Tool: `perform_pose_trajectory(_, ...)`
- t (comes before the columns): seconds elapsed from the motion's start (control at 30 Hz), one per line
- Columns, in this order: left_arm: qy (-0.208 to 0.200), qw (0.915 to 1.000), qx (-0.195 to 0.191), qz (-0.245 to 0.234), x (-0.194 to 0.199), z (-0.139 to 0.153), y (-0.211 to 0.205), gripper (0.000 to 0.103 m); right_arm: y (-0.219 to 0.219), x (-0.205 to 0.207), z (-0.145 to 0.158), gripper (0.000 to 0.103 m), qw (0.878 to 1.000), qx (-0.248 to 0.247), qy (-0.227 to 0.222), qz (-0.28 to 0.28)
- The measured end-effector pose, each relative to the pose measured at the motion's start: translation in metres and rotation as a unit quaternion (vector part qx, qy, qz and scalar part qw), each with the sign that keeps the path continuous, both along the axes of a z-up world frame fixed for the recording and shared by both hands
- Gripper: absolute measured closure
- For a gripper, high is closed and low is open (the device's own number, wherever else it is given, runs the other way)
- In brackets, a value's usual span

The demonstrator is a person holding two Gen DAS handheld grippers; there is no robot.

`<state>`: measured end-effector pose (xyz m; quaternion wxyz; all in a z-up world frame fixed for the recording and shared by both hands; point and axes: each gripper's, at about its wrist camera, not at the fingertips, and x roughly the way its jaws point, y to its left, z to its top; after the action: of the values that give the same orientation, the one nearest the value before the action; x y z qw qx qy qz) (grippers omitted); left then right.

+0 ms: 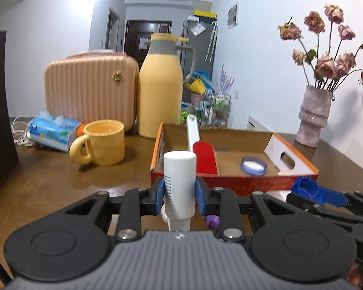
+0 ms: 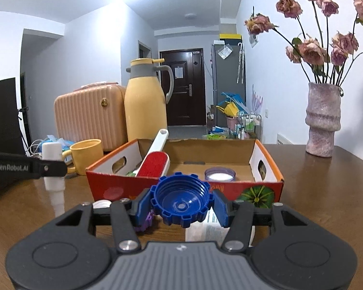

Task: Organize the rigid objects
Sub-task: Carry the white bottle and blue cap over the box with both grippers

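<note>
left gripper, tilted slightly downward above the brown wooden desk, clamps an upright white plastic bottle; right gripper, likewise tilted, clasps a blue ribbed plastic cap.

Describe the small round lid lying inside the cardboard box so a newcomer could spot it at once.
Find the open cardboard box on the brown table. On its floor, right of the red lint brush, lies the lid: a flat disc, purple-rimmed, white inside, the only round thing there.
</note>
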<state>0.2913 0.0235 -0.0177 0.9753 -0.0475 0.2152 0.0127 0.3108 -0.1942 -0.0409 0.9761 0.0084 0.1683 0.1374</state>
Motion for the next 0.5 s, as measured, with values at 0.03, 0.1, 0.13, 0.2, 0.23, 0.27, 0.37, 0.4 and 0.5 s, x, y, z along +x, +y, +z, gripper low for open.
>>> perform_pose_trajectory(0.03,-0.004,1.0,0.001,-0.001,0.0,0.003,-0.002,0.075,-0.001,0.001,0.002,0.05,1.0,0.0,-0.002,0.0)
perform_pose_trajectory(0.1,-0.011,0.9999,0.001,-0.004,0.003,0.01,-0.007,0.075,-0.003,0.003,0.008,0.05,1.0,0.003,-0.008,0.0)
perform_pose_trajectory(0.13,-0.015,0.9999,0.0,-0.007,0.005,0.014,-0.01,0.075,-0.004,0.005,0.011,0.05,1.0,0.004,-0.011,0.0)
perform_pose_trajectory(0.2,-0.021,0.9997,0.0,-0.01,0.009,0.02,-0.014,0.075,-0.006,0.007,0.017,0.05,1.0,0.003,-0.018,0.001)
perform_pose_trajectory(0.23,-0.025,0.9996,0.0,-0.012,0.011,0.023,-0.017,0.075,-0.006,0.009,0.02,0.05,1.0,0.002,-0.022,0.001)
perform_pose_trajectory(0.27,-0.029,0.9995,0.0,-0.014,0.013,0.027,-0.02,0.075,-0.007,0.011,0.023,0.05,1.0,0.001,-0.026,0.001)
perform_pose_trajectory(0.37,-0.041,0.999,0.0,-0.018,0.021,0.036,-0.027,0.075,-0.009,0.02,0.031,0.05,0.999,0.0,-0.033,0.0)
perform_pose_trajectory(0.4,-0.044,0.9989,-0.002,-0.019,0.024,0.038,-0.029,0.075,-0.01,0.023,0.032,0.05,0.999,0.0,-0.035,-0.001)
perform_pose_trajectory(0.5,-0.048,0.9987,-0.011,-0.016,0.033,0.044,-0.034,0.075,-0.012,0.034,0.035,0.05,0.999,0.01,-0.036,-0.007)
